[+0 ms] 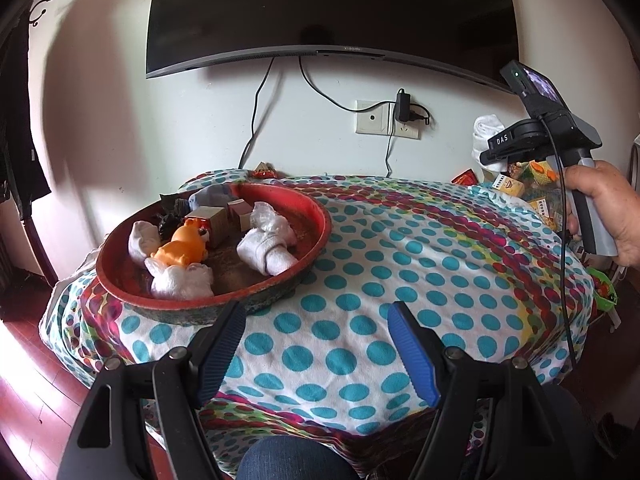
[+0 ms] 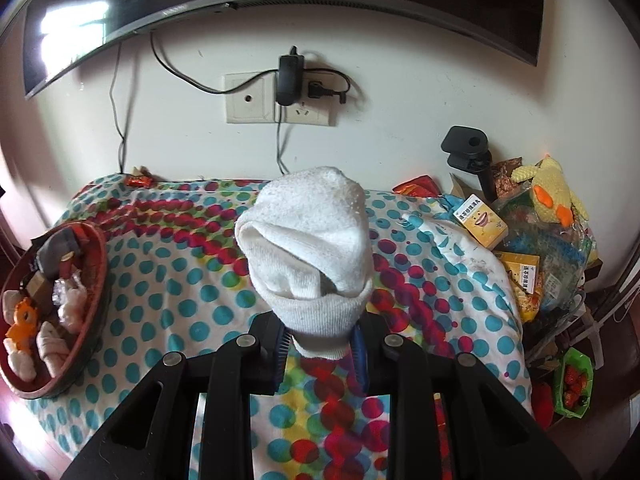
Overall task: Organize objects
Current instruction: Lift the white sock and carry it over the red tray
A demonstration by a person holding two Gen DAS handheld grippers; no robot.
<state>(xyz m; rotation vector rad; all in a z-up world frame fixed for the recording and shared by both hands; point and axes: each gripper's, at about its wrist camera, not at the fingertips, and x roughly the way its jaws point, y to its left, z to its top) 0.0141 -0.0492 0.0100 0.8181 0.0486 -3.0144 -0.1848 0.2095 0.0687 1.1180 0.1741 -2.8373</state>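
Note:
My right gripper [image 2: 320,344] is shut on a rolled white sock [image 2: 312,248] and holds it up above the dotted cloth; the sock [image 1: 486,136] also shows at the far right of the left wrist view. A red round tray [image 1: 312,236] at the left holds several rolled white socks [image 1: 266,244], an orange toy animal [image 1: 184,248], wooden blocks [image 1: 212,220] and dark items; it also shows in the right wrist view [image 2: 98,280]. My left gripper [image 1: 316,344] is open and empty, just in front of the tray's near rim.
A table covered by a dotted cloth [image 1: 400,260] stands against a wall with a TV [image 1: 332,8] and a socket [image 2: 280,100]. At the right lie yellow boxes [image 2: 482,220], a yellow knitted duck [image 2: 554,196], snack bags and a green strawberry basket [image 2: 574,384].

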